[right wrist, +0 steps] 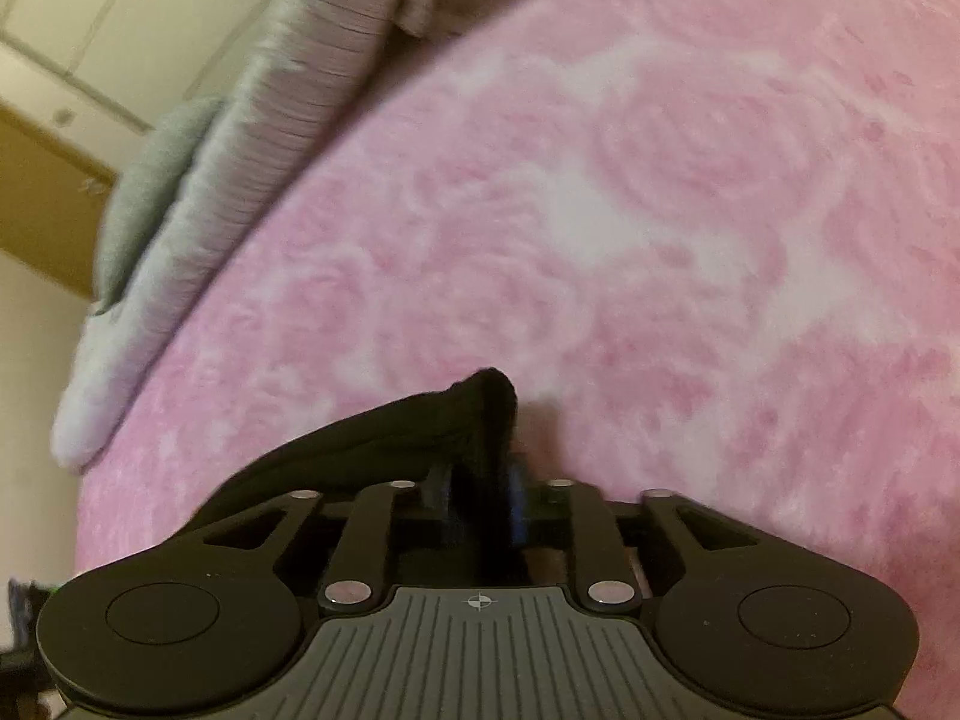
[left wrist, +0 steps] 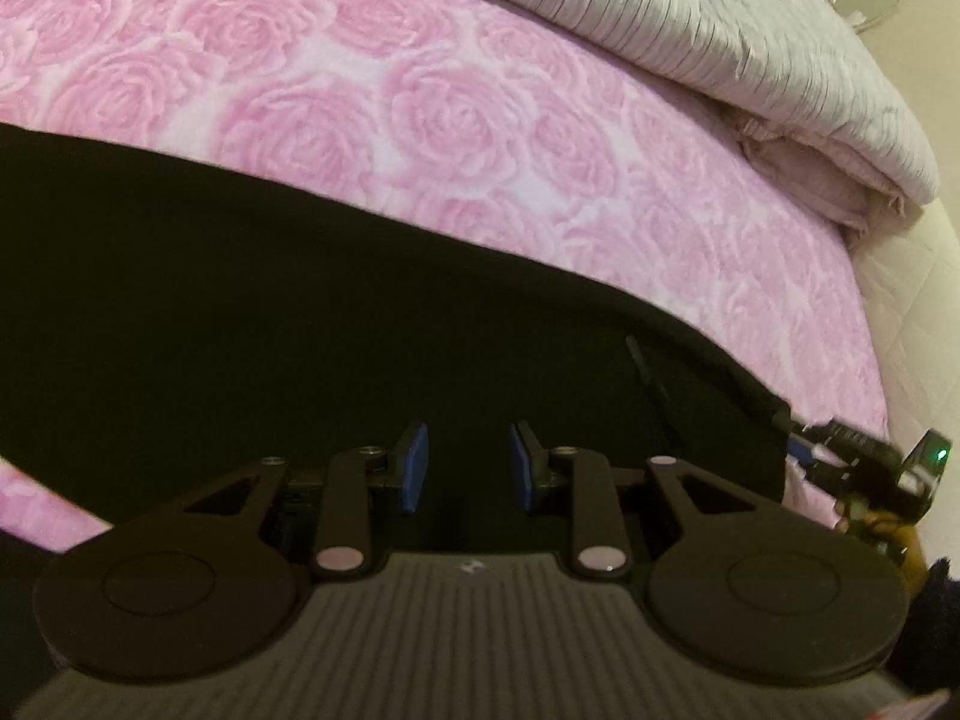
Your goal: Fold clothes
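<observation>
Left gripper [left wrist: 468,468]: my jaws parted, above black garment [left wrist: 240,312].
Right gripper [right wrist: 480,504]: my jaws clenched on garment corner.
Bed [left wrist: 480,120]: pink roses.

The black garment [left wrist: 240,276] is matt, smooth cloth. It lies on a plush pink rose-patterned blanket [left wrist: 480,120] with a fuzzy nap; beyond the blanket, a grey ribbed quilt [left wrist: 720,42] looks soft. Each hand-held gripper [left wrist: 468,468] [right wrist: 480,498] is matt black plastic with ridged housing, metal pivot pins and blue rubbery pads [left wrist: 417,468].

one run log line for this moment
left gripper open above black cloth garment | right gripper shut on it | pink rose-patterned blanket beneath
</observation>
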The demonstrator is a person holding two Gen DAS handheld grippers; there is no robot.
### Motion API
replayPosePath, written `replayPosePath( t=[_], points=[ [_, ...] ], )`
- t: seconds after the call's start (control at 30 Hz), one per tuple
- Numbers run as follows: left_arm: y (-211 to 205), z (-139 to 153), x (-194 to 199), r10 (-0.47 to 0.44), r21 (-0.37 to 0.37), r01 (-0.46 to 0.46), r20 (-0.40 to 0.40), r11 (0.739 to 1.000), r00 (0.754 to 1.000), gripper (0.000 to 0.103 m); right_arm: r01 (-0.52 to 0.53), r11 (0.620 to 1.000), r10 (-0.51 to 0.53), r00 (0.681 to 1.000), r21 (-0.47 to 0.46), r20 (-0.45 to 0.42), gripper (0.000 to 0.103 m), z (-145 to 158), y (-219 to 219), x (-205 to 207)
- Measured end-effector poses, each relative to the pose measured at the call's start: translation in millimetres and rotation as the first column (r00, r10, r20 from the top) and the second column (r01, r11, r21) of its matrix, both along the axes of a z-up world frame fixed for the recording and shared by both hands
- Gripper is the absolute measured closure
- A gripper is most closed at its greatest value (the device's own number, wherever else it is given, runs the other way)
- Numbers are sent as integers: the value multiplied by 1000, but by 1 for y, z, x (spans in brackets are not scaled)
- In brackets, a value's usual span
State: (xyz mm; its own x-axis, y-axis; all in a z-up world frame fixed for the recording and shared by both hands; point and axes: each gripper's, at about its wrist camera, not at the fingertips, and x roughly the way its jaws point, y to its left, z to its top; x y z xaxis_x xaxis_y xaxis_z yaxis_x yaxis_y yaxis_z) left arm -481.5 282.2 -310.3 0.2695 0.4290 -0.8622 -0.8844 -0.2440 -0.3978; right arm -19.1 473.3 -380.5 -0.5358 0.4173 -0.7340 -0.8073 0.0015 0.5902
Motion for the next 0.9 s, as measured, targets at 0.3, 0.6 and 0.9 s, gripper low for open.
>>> replayPosePath(
  t=[0.3,0.6,0.9],
  points=[
    [-33,1,-18,38,-49,-38,-11,998,999,79,14,999,-19,995,-52,-98,48,34,-66,47],
    [-57,1,-9,25,-67,-24,14,997,1000,79,-196,973,191,980,-122,-50,48,29,-143,25],
    [-73,0,-8,6,-59,-5,18,998,1000,79,-147,985,156,983,-92,99,103,44,-155,41]
  ],
)
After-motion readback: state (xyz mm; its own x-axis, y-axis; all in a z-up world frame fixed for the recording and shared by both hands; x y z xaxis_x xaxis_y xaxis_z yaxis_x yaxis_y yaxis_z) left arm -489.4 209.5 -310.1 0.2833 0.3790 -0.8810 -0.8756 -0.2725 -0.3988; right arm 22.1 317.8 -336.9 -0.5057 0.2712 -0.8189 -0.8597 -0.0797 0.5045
